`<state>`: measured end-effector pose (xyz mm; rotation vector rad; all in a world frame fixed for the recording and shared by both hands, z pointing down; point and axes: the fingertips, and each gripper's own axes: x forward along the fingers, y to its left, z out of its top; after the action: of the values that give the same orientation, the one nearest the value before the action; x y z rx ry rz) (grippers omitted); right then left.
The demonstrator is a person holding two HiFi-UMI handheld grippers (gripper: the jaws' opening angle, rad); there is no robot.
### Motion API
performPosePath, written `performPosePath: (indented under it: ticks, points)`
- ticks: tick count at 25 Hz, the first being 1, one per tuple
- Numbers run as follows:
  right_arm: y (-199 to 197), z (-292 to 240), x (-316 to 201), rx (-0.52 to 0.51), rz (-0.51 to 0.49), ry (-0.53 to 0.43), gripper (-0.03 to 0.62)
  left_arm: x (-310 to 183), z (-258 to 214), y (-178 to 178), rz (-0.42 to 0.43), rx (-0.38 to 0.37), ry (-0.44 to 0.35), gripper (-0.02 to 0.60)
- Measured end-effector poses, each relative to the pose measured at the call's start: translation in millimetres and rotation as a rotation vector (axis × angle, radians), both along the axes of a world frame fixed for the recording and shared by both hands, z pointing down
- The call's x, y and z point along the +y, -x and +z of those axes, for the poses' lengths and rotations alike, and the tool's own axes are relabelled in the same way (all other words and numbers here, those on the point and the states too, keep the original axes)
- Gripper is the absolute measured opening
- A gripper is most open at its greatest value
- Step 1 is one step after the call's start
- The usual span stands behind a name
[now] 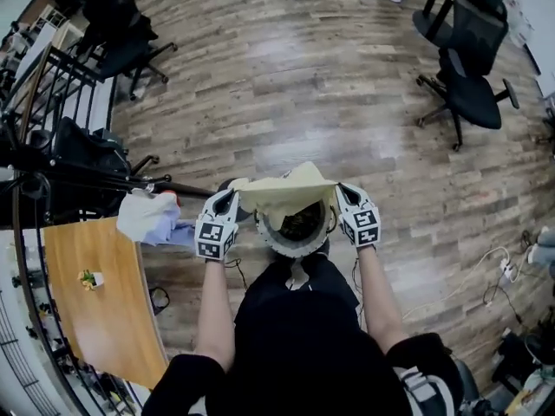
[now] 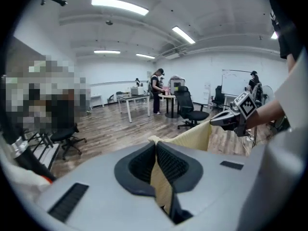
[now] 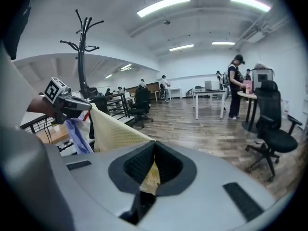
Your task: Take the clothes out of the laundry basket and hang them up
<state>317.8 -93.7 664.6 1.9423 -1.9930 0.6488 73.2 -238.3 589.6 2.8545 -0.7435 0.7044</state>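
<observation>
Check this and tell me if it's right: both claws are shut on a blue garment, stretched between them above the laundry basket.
One thing is wrong: the garment is pale yellow, not blue, as the head view shows. The rest holds: the left claw and the right claw are each shut on it, stretched between them above the laundry basket.

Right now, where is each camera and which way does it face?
Head view: on the person's head, looking down at the yellow cloth stretched between left gripper and right gripper above the laundry basket; forearms, torso show.
Left gripper view: on that gripper, along its shut jaws, toward the office; right forearm shows.
Right gripper view: likewise, toward the coat rack; left forearm shows.
Shared: the cloth.
</observation>
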Motion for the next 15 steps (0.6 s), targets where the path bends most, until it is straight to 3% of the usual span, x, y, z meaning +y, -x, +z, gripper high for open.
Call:
performPosePath:
  ticks: [4,15]
  points:
    - [11.6,-25.4,-48.0,0.03,-0.133,-0.063,0.009,-2.0,-22.0,33.3,-0.145,0.02,-0.046,0.029]
    - [70.7,-105.9,-156.3,0.081,-0.446,-0.2,0.009,14.9,-91.8,105.4,-0.404,0.017,-0.178,0.029]
